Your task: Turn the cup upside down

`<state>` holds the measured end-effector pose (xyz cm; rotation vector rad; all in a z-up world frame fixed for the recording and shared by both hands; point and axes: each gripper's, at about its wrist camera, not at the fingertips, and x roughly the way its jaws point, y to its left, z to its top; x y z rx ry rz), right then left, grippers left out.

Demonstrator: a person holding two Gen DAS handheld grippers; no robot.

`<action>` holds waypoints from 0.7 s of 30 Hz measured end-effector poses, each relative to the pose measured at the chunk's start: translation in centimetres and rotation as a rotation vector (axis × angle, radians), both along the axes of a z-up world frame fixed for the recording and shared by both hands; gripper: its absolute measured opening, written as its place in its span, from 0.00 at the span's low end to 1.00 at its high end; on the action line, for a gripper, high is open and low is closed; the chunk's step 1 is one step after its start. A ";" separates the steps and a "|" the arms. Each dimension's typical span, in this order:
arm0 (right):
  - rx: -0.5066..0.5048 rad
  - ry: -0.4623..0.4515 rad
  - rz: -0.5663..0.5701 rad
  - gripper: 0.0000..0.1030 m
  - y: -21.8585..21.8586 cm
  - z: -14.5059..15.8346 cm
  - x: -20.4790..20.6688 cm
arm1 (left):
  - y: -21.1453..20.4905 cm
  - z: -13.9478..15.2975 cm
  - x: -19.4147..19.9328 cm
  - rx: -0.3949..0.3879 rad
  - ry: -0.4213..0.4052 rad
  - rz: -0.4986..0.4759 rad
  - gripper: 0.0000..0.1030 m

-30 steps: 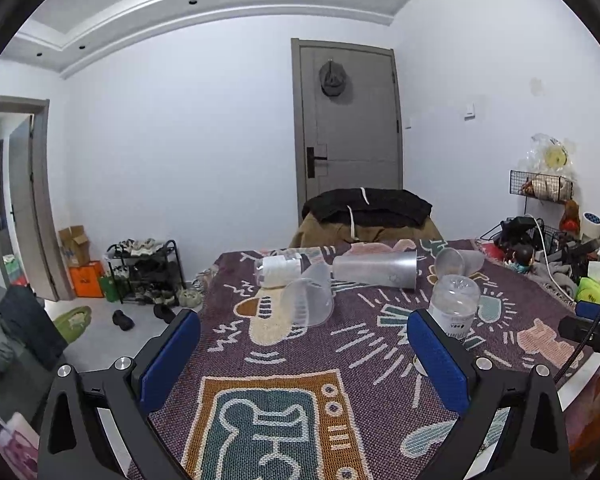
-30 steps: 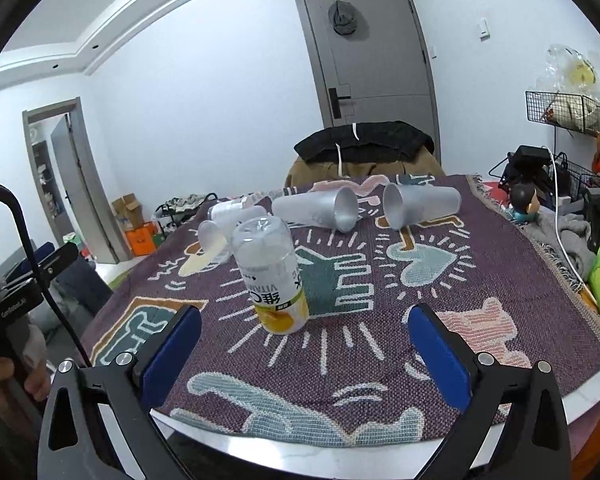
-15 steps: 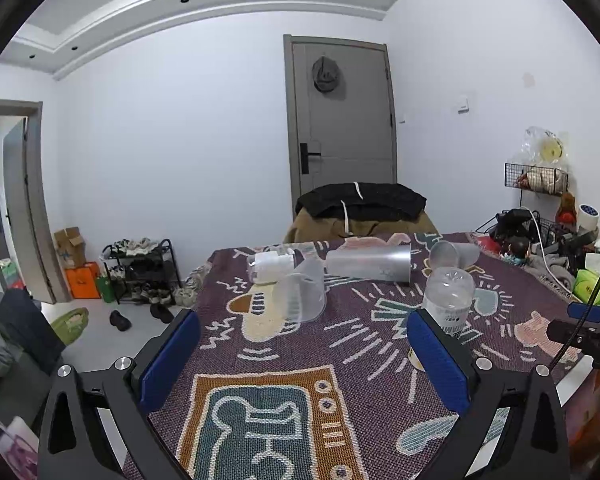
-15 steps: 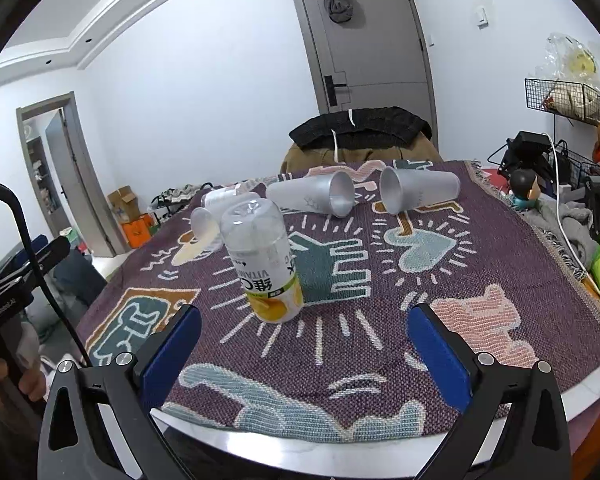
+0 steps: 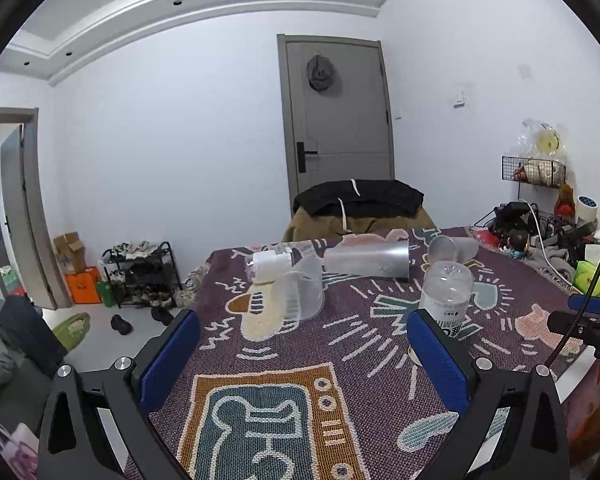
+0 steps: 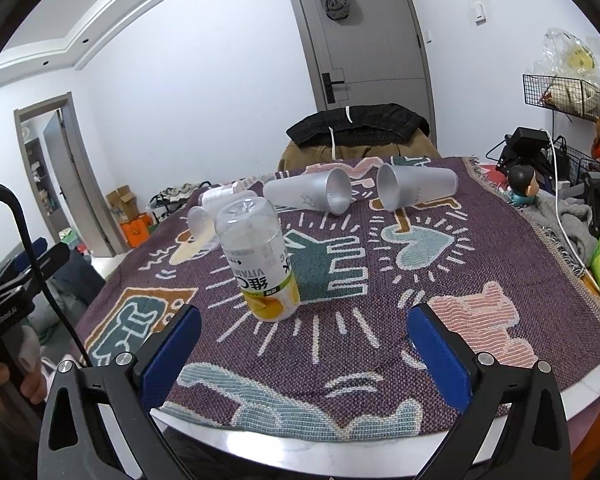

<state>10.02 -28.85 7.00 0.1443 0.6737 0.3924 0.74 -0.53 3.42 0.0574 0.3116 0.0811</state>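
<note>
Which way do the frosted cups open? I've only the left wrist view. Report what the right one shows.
Observer: The first cup lies on its side, with its open mouth angled toward the right gripper.
Operator: Now the other one.
Observer: The second cup also lies on its side, its mouth turned toward the first cup.
Operator: Describe the bottle's lower end.
Observer: The bottle has its label print upside down, with orange fruit art at the cloth end.
Operator: Confirm the right gripper.
Observer: It is open, with nothing between its fingers.
</note>
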 end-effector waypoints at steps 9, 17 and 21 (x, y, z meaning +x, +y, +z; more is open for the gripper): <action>-0.008 -0.002 -0.005 1.00 0.1 0.0 0.0 | -0.2 0.1 -0.1 0.006 -0.001 -0.003 1.00; -0.012 -0.006 -0.009 1.00 0.0 0.1 0.0 | -0.2 0.3 -0.2 0.010 -0.002 -0.007 1.00; -0.014 -0.017 -0.007 1.00 0.0 0.6 -0.2 | -0.1 0.5 -0.5 0.013 -0.009 -0.011 1.00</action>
